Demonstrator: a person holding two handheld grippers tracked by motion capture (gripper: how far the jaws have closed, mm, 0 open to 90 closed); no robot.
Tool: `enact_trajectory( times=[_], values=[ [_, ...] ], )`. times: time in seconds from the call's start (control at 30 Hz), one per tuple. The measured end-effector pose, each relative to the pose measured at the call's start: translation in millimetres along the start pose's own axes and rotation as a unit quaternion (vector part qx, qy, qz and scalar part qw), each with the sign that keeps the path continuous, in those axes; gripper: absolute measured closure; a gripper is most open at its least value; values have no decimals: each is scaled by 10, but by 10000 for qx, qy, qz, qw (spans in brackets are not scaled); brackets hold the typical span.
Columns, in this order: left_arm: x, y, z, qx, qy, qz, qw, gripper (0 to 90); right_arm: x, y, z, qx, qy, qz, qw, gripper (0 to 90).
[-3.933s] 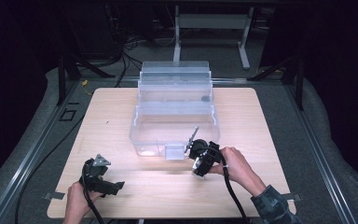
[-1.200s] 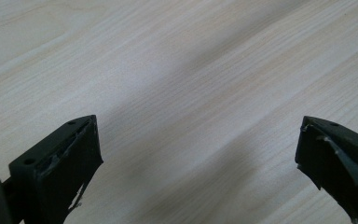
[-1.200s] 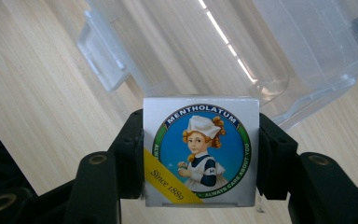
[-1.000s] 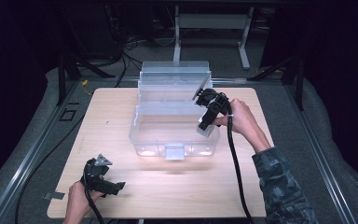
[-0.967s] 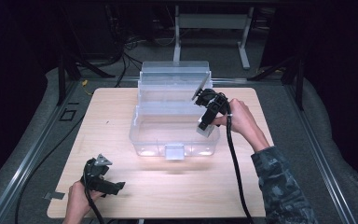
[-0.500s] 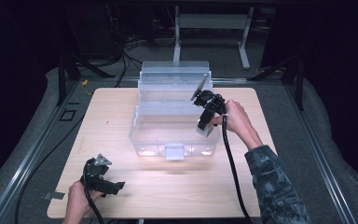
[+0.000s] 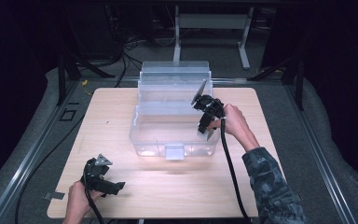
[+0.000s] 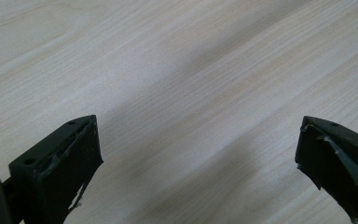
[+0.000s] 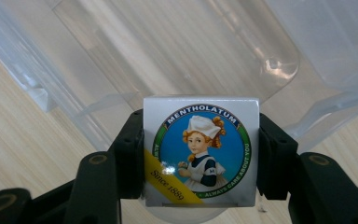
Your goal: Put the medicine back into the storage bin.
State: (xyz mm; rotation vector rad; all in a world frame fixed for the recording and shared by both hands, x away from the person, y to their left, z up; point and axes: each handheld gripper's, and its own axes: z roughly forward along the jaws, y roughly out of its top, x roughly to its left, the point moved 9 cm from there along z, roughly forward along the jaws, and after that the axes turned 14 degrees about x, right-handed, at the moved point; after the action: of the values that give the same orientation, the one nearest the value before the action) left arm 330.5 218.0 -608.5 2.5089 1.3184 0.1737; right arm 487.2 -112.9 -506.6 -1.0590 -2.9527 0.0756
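Note:
A clear plastic bin [image 7: 144, 133] with its lid open stands on the wooden table [image 7: 261, 154]. My right gripper [image 7: 207, 132] hangs over the bin's right rim, shut on a small white Mentholatum box [image 9: 200, 151] with a round blue label. In the right gripper view the box sits squarely between both jaws, above the bin's clear wall [image 9: 182, 46]. My left gripper [image 7: 116, 187] rests low at the table's front left, open, with bare wood [image 8: 191, 93] between its fingers [image 8: 70, 163].
The bin's raised lid [image 7: 175, 77] stands at the back of the bin. A latch tab [image 7: 175, 151] juts from its front wall. Black cables trail from both grippers toward the table's front edge. Dark floor and metal frames surround the table.
The right gripper has carried the box from the bin's front right corner up to its right rim, and in the last second shifted only slightly. The left gripper has stayed put.

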Motion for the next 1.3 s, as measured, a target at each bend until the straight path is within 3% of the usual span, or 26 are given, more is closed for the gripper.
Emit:
enact_trajectory(
  times=[0.73,1.03,1.3],
  values=[
    [-15,1,21,47,-21,6,10000,3,-62,-31,359,352,110,130,9992,458],
    [-18,3,15,25,4,43,10000,3,-30,-36,414,523,252,132,9982,456],
    [-35,4,25,68,-10,70,10000,3,-16,-43,495,615,233,88,9978,454]
  ],
)
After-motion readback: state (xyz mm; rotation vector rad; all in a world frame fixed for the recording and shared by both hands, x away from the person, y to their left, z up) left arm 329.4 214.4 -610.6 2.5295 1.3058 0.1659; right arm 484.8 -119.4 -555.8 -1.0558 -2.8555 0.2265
